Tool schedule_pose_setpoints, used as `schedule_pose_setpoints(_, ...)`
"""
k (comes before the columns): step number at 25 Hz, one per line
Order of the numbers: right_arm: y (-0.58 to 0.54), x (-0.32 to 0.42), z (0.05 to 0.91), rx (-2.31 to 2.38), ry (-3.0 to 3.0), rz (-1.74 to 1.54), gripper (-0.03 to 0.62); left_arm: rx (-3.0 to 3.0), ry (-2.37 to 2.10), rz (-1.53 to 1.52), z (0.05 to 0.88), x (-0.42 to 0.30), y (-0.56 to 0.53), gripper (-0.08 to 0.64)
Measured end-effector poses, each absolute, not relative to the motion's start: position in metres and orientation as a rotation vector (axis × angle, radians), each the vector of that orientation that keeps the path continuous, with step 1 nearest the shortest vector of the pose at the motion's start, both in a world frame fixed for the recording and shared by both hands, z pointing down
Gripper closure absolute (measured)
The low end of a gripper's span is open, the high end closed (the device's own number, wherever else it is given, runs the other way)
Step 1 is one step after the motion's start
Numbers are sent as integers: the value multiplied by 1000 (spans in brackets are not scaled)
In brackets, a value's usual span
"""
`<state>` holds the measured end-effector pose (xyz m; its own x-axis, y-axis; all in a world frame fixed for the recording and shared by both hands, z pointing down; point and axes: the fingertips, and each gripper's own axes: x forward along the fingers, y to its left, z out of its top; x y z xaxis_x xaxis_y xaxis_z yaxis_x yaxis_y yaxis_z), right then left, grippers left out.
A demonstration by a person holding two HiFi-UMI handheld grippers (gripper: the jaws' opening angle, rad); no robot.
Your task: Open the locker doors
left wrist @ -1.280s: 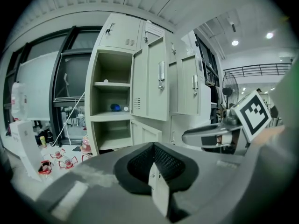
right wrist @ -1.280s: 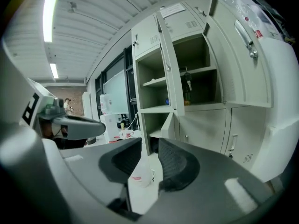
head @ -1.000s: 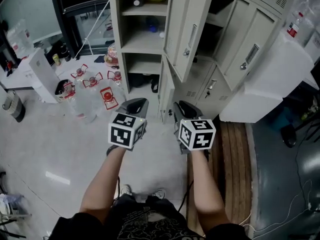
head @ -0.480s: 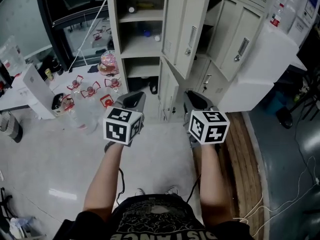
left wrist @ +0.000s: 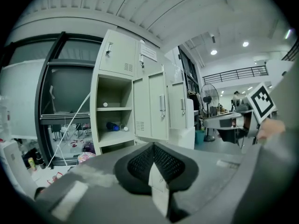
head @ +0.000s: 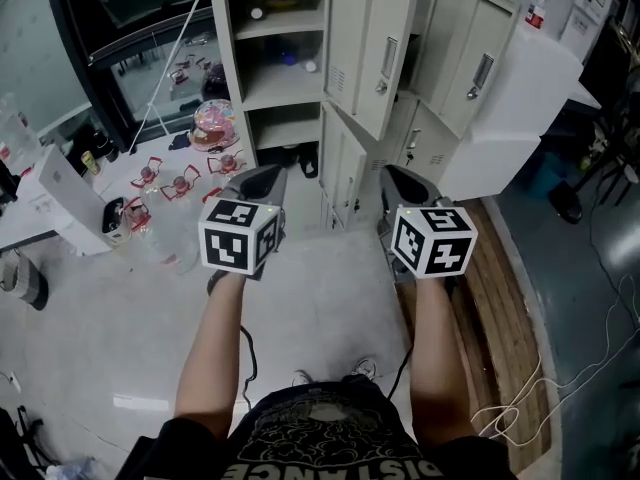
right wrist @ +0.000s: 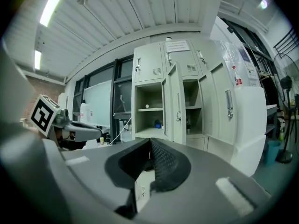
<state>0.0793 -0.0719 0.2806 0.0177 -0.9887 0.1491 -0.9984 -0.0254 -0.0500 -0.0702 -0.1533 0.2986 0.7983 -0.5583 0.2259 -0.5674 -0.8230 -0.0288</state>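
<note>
The beige locker block stands ahead of me. Its left column lies open with shelves showing. One upper door hangs ajar, and a lower door below it is ajar too. The doors at the right are closed. My left gripper is shut and holds nothing; it is well short of the lockers, and its pads meet. My right gripper is also shut and short of the lockers. Its jaws have just been closing with nothing between them, and its pads are together.
Glass jars with red clasps stand on the floor at the left beside a white board. A big white box leans by the lockers' right side. A wooden plank strip and loose cables lie at the right.
Both grippers have risen and drawn slightly apart, their marker cubes looming larger. The locker doors stand as before.
</note>
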Motion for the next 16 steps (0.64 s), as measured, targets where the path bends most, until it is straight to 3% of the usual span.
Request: schedule_pose_setpoints(16,-68,64,273,2229,-2109,193,589,2971,-874,317,290,-80,-152,557)
